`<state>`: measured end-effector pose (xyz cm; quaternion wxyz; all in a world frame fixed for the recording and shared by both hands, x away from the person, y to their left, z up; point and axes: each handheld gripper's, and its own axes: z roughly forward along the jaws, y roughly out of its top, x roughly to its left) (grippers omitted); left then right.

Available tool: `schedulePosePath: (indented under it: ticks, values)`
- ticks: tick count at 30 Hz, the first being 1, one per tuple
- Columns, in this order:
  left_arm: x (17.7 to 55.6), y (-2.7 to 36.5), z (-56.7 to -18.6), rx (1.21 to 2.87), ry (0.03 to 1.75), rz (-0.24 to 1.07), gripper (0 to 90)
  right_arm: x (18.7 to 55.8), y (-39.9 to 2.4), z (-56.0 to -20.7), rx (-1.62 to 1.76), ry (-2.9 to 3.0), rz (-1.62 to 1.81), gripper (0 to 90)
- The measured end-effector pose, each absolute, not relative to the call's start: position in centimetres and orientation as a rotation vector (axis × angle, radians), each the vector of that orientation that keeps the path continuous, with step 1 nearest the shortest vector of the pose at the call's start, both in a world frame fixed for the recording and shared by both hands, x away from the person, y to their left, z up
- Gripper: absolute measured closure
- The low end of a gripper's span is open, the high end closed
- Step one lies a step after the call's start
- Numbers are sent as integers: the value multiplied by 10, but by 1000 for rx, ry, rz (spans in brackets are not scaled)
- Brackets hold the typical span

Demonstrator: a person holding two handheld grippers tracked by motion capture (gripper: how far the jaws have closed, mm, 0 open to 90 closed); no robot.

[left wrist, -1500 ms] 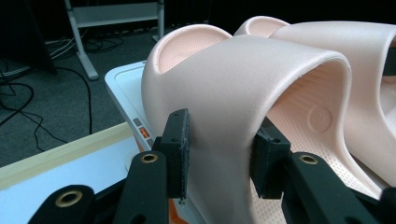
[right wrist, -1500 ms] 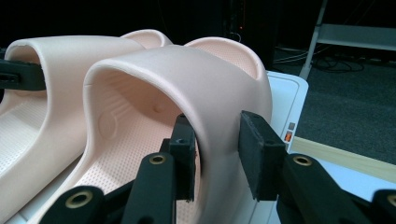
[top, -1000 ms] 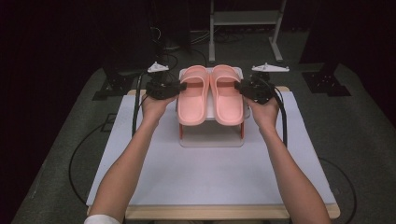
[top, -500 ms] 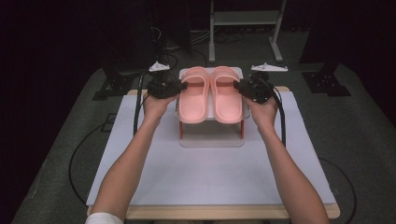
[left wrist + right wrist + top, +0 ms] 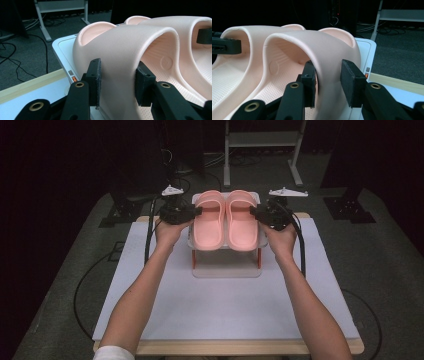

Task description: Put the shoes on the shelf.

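Two pink slippers lie side by side on a small white stand [image 5: 226,266]. My left gripper [image 5: 196,211] reaches in from the left. Its pads clamp the outer side of the left slipper's [image 5: 210,222] strap, one outside and one under the arch. In the left gripper view the left gripper [image 5: 118,81] pinches the strap of the left slipper [image 5: 125,47]. My right gripper [image 5: 254,212] mirrors it on the right slipper [image 5: 243,222]. In the right gripper view the right gripper [image 5: 328,83] is shut across the strap wall of the right slipper [image 5: 322,47].
The stand has orange legs and sits at the far middle of a white mat [image 5: 225,310] on a wooden table. Cables trail off the left side [image 5: 82,285] and right side. A metal frame [image 5: 260,140] stands on the dark floor behind.
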<state>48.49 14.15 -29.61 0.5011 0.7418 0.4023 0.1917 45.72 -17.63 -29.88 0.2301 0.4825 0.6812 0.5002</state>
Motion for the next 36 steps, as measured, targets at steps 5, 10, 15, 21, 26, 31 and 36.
schedulePosePath:
  ticks: [5,10,15,21,26,31,36]
  values:
    - [486,141,-296,1796,971,463,625,458,-176,-299,1327,1869,1378,647]
    - [488,139,-296,1794,971,461,623,459,-177,-299,1327,1865,1383,645]
    - [491,137,-297,1790,966,462,621,461,-178,-299,1327,1861,1385,643]
    - [493,137,-297,1792,963,462,620,464,-178,-298,1331,1860,1385,640]
    - [494,136,-297,1788,963,466,619,467,-177,-296,1326,1863,1378,639]
    - [496,135,-297,1788,963,473,618,470,-178,-296,1326,1861,1378,638]
    - [498,136,-298,1782,967,466,616,473,-177,-296,1326,1858,1373,633]
